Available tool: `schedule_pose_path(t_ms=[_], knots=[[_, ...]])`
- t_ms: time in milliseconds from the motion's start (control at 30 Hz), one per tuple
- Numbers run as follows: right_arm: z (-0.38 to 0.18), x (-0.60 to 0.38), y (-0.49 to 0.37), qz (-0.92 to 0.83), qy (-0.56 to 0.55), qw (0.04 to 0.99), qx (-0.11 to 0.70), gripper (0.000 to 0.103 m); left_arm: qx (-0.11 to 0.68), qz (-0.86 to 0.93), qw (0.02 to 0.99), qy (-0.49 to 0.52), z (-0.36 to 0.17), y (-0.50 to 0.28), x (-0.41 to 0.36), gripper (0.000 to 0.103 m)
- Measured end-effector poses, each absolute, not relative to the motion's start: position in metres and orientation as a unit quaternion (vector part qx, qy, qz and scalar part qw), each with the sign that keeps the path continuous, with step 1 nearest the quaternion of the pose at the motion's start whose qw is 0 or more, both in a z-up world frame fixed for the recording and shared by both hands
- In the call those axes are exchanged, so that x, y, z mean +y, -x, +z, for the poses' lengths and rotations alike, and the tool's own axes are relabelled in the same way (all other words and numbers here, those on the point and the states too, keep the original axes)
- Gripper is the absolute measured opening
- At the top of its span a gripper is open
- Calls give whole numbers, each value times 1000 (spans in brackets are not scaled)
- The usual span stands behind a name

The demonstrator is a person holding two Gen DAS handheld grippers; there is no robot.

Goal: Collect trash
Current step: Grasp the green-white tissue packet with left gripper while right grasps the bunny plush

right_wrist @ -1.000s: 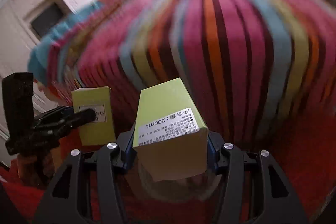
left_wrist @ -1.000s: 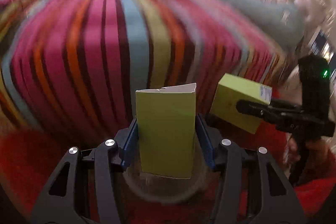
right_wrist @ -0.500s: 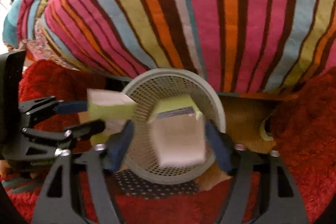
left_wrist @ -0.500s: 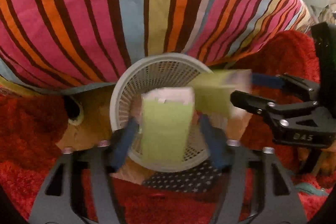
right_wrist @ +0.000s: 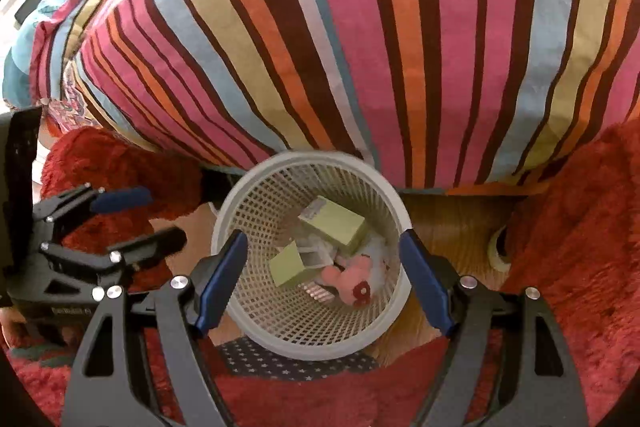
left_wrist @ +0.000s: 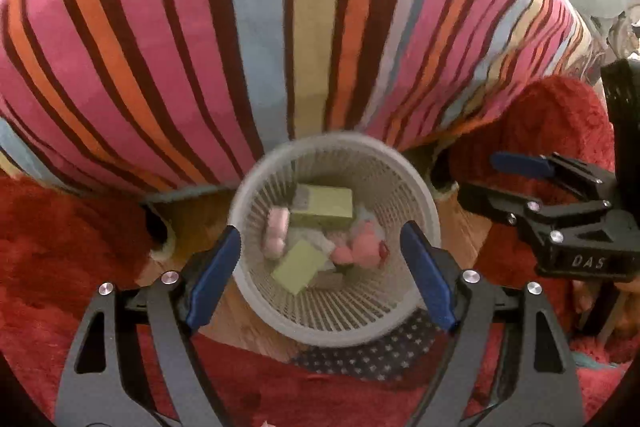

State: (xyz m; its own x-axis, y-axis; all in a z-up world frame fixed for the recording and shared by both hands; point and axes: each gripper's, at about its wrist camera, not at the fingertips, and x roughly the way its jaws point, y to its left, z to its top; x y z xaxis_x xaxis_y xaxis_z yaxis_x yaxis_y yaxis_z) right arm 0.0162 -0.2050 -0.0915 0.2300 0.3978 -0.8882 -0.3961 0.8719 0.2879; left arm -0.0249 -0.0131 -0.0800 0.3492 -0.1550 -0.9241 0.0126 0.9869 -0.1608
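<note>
Cartons (left_wrist: pixel 325 206), two, yellow-green, lie in white mesh basket (left_wrist: pixel 416 183); left gripper (left_wrist: pixel 320 263) fingers opening, right gripper (right_wrist: pixel 322 263) fingers wide, both empty.

Both wrist views look steeply down, close, sharing the basket (left_wrist: pixel 256 183).

Two yellow-green cartons lie inside the white lattice basket (right_wrist: pixel 256 227), both tipped over on the other rubbish at its bottom. The larger carton (right_wrist: pixel 334 227) rests on its side toward the far wall, one printed end (text too small to read) turned up-left. The smaller carton (right_wrist: pixel 289 267) lies just beside it, nearer, tilted, next to pink crumpled wrappers (right_wrist: pixel 352 281)
</note>
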Motion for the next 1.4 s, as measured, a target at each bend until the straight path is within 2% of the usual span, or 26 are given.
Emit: schedule_pose_path(t_ms=[300,467,600,833,933,1267,1400], knots=[[2,-219,-44,274,-3,858,435,74,475,-28,877,66,11,-12,30,80],[39,-223,-111,239,9,903,358,74,416,-4,908,56,60,-81,57,80],[56,-212,-180,211,21,925,317,74,392,0,914,100,84,-162,70,80],[54,-181,-277,177,74,934,302,74,413,54,879,233,75,-324,79,80],[55,-179,-306,189,71,928,312,74,429,66,868,243,64,-363,72,80],[47,-168,-367,168,84,922,340,74,442,119,863,214,47,-417,68,80],[51,-186,-386,172,-32,915,364,74,446,135,868,172,43,-426,63,80]])
